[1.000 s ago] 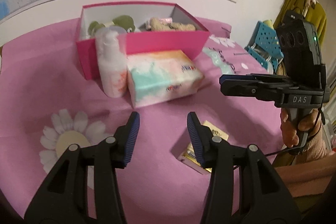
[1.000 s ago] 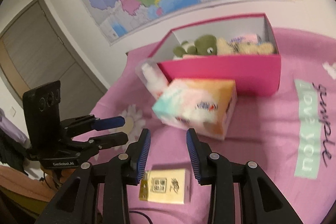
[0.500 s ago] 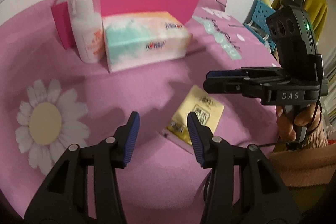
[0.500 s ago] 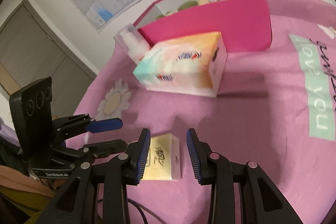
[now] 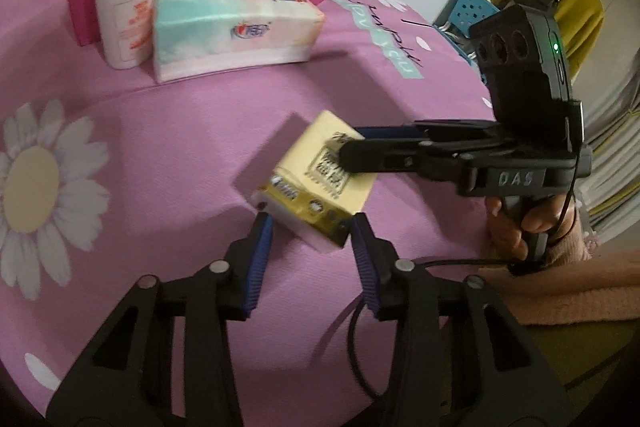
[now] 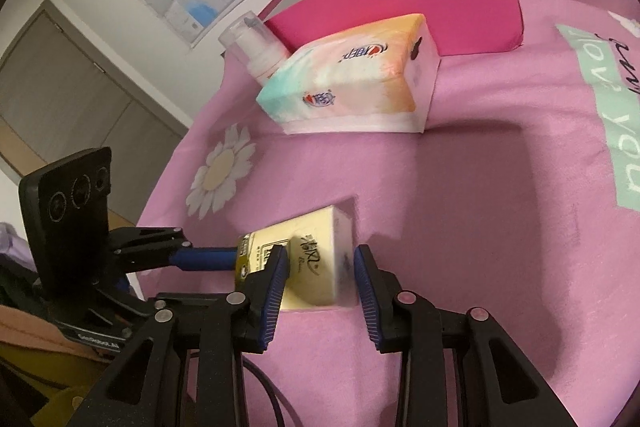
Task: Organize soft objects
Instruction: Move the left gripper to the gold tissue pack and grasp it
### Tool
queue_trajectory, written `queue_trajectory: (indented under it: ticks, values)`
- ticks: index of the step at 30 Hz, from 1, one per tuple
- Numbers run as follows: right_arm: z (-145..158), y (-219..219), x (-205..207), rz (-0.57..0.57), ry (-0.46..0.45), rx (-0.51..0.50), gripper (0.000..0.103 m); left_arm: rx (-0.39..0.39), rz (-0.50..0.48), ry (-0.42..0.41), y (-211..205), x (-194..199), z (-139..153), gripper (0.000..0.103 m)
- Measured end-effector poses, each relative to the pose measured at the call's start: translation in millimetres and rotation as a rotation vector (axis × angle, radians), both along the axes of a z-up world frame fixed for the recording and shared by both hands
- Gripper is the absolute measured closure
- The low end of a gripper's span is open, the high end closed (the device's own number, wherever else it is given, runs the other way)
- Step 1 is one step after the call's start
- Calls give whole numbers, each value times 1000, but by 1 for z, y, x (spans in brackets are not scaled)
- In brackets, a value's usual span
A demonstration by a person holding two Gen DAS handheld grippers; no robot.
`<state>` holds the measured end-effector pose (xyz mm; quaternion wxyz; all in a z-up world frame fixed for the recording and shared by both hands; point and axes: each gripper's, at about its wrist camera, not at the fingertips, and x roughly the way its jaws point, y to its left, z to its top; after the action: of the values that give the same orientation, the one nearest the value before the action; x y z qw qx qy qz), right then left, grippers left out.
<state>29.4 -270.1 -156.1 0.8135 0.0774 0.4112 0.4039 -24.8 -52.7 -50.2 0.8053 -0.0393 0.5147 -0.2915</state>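
Closest to me is the small yellow tissue pack (image 5: 316,183), lying on the pink bedspread (image 5: 180,155), and both of my grippers are on it. My left gripper (image 5: 310,247) has just been closing; its jaws stand narrow around the near end of the pack, with the blue pads at its corners, but I cannot say if they already press. My right gripper (image 6: 318,273) has also been closing a little, and the pack sits between its jaws — the pads are at the sides or just beside them.

To do this step well, I think I should close both sides slowly and evenly, because the pack is soft and can bend or slip out.

Farther away lies the big tissue pack (image 5: 232,27), just beside the white lotion bottle (image 5: 124,15). Behind them stands the pink box (image 6: 400,7) — probably the place where the soft things go, so I must lift high enough to pass over its front wall.
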Motion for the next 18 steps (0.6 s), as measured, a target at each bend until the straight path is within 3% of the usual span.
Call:
queue_trajectory:
  ticks: [18]
  values:
    - [20, 8, 8, -26, -54, 13, 70, 29, 69, -51, 0, 30, 11, 63]
